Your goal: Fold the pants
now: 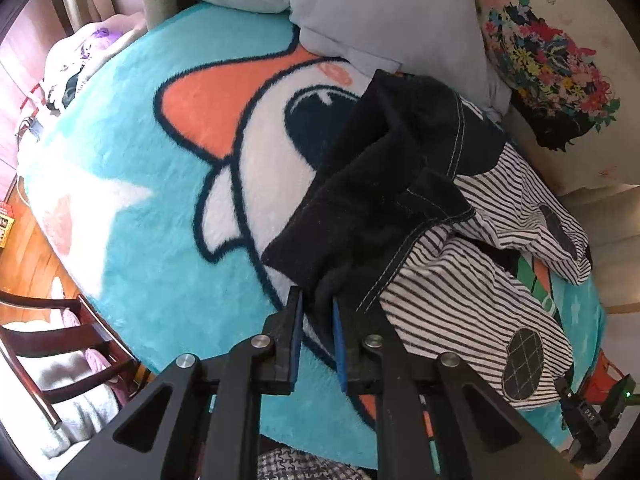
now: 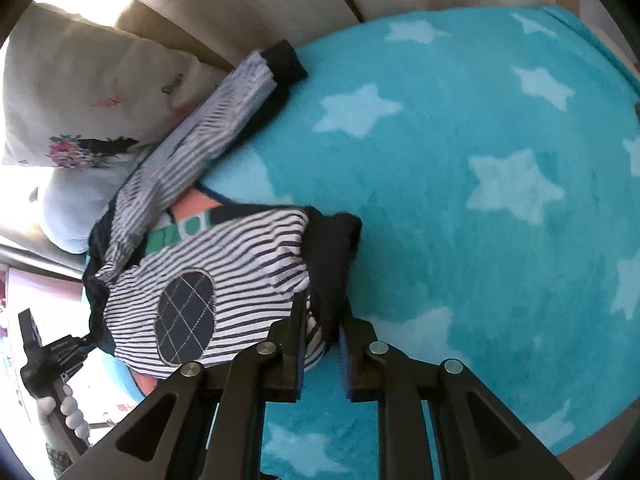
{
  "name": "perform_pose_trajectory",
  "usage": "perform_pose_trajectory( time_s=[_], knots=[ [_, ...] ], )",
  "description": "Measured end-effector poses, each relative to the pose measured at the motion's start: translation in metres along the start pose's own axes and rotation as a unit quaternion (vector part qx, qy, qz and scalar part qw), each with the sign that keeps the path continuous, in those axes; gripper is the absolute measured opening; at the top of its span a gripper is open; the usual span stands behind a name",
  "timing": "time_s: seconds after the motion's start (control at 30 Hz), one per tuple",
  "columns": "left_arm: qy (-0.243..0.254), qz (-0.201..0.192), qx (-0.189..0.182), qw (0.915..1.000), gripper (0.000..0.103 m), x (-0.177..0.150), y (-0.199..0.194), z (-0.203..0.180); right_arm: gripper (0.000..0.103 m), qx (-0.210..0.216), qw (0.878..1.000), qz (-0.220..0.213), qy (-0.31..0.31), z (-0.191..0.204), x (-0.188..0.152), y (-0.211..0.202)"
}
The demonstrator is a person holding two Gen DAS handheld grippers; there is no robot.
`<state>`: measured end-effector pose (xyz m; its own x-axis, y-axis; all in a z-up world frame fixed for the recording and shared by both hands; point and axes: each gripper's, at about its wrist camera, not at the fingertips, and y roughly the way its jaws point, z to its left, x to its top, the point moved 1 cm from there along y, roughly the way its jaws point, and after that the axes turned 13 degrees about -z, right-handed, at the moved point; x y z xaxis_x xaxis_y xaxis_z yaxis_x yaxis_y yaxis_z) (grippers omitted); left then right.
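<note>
The pants (image 1: 472, 288) are black-and-white striped with dark knee patches, a dark waistband (image 1: 384, 184) and dark cuffs. They lie crumpled on a turquoise cartoon blanket (image 1: 160, 272). My left gripper (image 1: 317, 312) is shut on the dark waist fabric. In the right wrist view the pants (image 2: 224, 276) lie at the left, one leg stretching back to a dark cuff (image 2: 286, 60). My right gripper (image 2: 322, 316) is shut on the near leg's dark cuff (image 2: 332, 252). The left gripper (image 2: 44, 356) shows at the far left there.
A grey pillow (image 1: 384, 12) and a flowered pillow (image 1: 560, 60) lie at the back of the bed. A dark wooden chair (image 1: 60, 352) stands beside the bed at the left. The star-patterned blanket (image 2: 500, 184) spreads to the right of the pants.
</note>
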<state>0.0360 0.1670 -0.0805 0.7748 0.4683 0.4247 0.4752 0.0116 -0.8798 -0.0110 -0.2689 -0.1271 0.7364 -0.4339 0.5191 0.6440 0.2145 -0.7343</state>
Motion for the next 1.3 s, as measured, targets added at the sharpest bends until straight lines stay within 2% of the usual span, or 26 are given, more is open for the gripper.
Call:
perform_pose_trajectory(
  time_s=[0.13, 0.23, 0.37, 0.6, 0.73, 0.83, 1.03, 1.3],
  knots=[
    [-0.009, -0.011, -0.007, 0.9999, 0.016, -0.004, -0.011, 0.009, 0.040, -0.013, 1.000, -0.008, -0.021, 0.002, 0.003, -0.005],
    [-0.005, -0.037, 0.008, 0.9993, 0.018, -0.004, -0.028, 0.016, 0.048, -0.019, 0.999, -0.029, -0.029, -0.003, 0.009, -0.017],
    [0.014, -0.071, 0.029, 0.9970, 0.019, -0.003, -0.048, 0.013, 0.048, -0.033, 0.997, -0.050, -0.042, -0.009, 0.015, -0.028],
    [0.085, -0.123, 0.057, 0.9871, 0.043, -0.009, -0.077, -0.026, 0.050, -0.027, 0.996, -0.055, -0.072, -0.001, 0.015, -0.027],
    [0.130, -0.140, 0.064, 0.9795, 0.044, -0.015, -0.088, -0.052, 0.051, -0.024, 0.992, -0.066, -0.106, 0.013, 0.011, -0.029],
    [0.150, -0.143, 0.062, 0.9764, 0.049, -0.018, -0.091, -0.066, 0.053, -0.028, 0.989, -0.081, -0.122, 0.019, 0.012, -0.035],
    [0.178, -0.143, 0.070, 0.9710, 0.049, -0.026, -0.092, -0.083, 0.055, -0.033, 0.983, -0.116, -0.138, 0.022, 0.013, -0.050],
    [0.211, -0.135, 0.087, 0.9643, 0.049, -0.037, -0.091, -0.093, 0.055, -0.035, 0.979, -0.123, -0.157, 0.025, 0.005, -0.049]
  ],
)
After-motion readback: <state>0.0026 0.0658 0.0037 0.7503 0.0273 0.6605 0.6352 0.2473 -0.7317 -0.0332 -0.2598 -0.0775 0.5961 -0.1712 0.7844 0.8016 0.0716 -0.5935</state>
